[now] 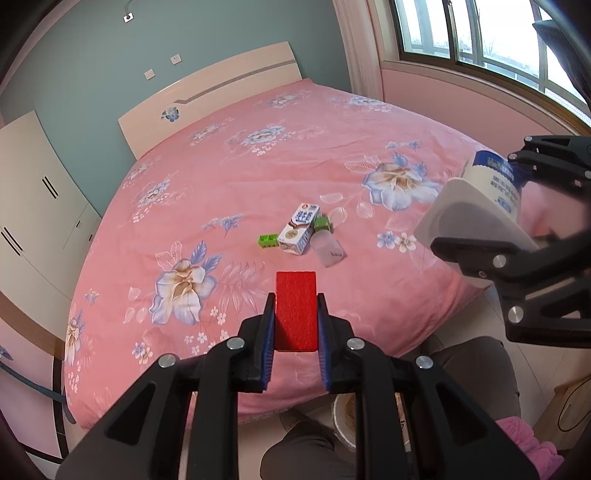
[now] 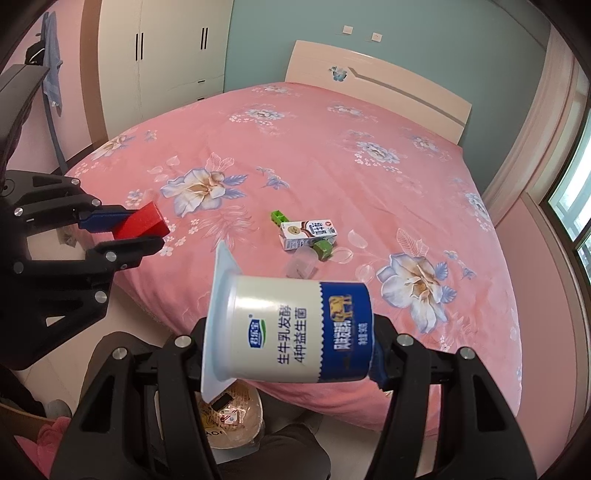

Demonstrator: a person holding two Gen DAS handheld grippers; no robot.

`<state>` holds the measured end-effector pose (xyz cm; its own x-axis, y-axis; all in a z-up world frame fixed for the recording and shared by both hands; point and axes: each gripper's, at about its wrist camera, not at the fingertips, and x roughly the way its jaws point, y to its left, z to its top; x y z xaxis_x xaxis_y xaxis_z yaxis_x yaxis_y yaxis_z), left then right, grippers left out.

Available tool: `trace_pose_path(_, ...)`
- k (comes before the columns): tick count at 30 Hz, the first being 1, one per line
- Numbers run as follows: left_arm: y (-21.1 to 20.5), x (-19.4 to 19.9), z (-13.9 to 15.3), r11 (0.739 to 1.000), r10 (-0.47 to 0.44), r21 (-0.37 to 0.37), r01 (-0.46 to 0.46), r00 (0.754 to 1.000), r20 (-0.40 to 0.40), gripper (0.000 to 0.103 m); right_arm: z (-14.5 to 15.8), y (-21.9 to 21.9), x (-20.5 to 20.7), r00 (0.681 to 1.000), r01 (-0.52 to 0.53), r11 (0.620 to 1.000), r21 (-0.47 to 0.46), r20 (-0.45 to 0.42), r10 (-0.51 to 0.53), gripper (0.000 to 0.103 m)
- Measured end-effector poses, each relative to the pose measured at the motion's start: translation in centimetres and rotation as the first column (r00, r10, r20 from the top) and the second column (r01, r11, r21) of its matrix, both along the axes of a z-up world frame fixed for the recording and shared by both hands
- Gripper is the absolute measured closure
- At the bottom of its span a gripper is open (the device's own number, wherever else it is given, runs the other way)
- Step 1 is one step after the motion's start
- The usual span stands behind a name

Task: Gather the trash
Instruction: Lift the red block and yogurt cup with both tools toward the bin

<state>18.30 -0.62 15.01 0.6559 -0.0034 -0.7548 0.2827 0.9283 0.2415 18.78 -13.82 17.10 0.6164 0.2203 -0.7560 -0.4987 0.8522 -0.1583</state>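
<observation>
My left gripper [image 1: 296, 314] is shut on a red block [image 1: 296, 308] and holds it over the bed's near edge; it also shows in the right wrist view [image 2: 142, 227]. My right gripper [image 2: 291, 354] is shut on a white and blue yogurt cup [image 2: 291, 332], held sideways above the bed's edge; the cup also shows in the left wrist view [image 1: 487, 192]. On the pink floral bedspread [image 1: 258, 166] lie a small milk carton [image 1: 298, 229], a clear plastic bottle with a green cap [image 1: 327, 245] and a green block [image 1: 267, 240].
A bin with a foil-lined bag [image 2: 232, 417] stands on the floor below the grippers, by the person's legs [image 1: 306, 454]. A white wardrobe [image 2: 162, 62] stands left of the bed, a headboard [image 2: 376, 77] at the far end, and a window [image 1: 480, 33] on the right.
</observation>
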Motion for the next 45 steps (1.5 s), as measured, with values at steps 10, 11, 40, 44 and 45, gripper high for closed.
trace_pose_path(10, -0.3, -0.6, -4.4, 1.0, -0.012, 0.013, 0.013, 0.997, -0.079, 0.081, -4.0, 0.3, -0.8, 0.998, -0.024, 1.0, -0.009, -0.06, 0.023, 0.042)
trace_pose_path(11, -0.3, -0.6, -5.0, 1.0, -0.013, 0.014, 0.015, 0.996, -0.089, 0.081, -4.6, 0.3, -0.8, 0.997, -0.027, 1.0, -0.011, -0.069, 0.026, 0.042)
trace_pose_path(40, -0.8, -0.5, -21.3, 0.999, -0.03, 0.011, 0.037, 0.924, -0.381, 0.081, -20.8, 2.1, -1.0, 0.938, -0.08, 0.996, -0.042, -0.34, 0.062, 0.042)
trace_pose_path(44, -0.8, -0.7, -23.6, 0.999, -0.029, 0.003, 0.034, 0.907, -0.42, 0.081, -23.3, 2.5, -1.1, 0.922, -0.095, 0.994, -0.055, -0.381, 0.067, 0.042)
trace_pose_path(45, -0.8, -0.7, -24.2, 0.999, -0.029, 0.0, 0.032, 0.901, -0.432, 0.081, -23.8, 2.6, -1.1, 0.918, -0.098, 0.994, -0.057, -0.391, 0.068, 0.042)
